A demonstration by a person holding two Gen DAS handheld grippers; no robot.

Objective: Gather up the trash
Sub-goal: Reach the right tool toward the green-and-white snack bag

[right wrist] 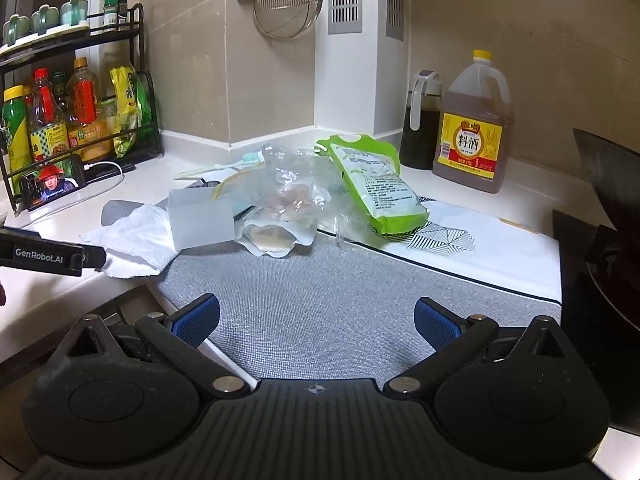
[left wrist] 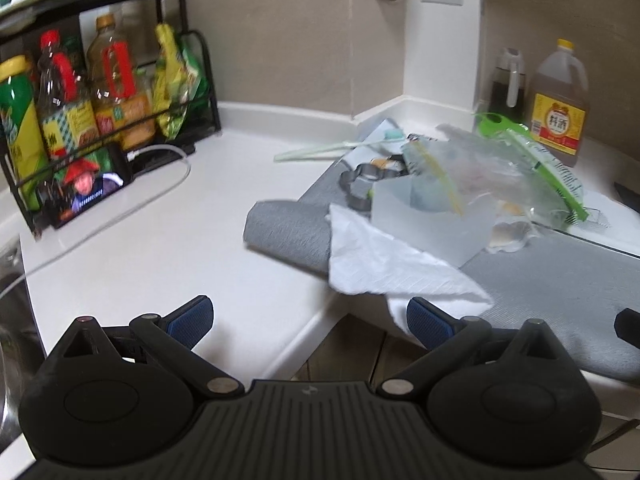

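Two grippers hovering at the front edge of a kitchen desk piled with trash.

The left gripper point(left wrist: 310, 322) and right gripper point(right wrist: 317, 320) are both holding their jaws wide with nothing between them. The trash is lying on a grey mat point(right wrist: 320, 292) near the desk's back corner: a crumpled white paper towel point(right wrist: 132, 240) draping over the mat's left edge, a translucent box point(right wrist: 200, 220) just beside it, clear plastic bags point(right wrist: 296, 196) heaped in the middle, and a green food packet point(right wrist: 376, 184) leaning on their right side. A toothbrush point(right wrist: 224, 166) is lying behind the heap, and a cooking wine jug point(right wrist: 474, 128) is standing toward the back right.
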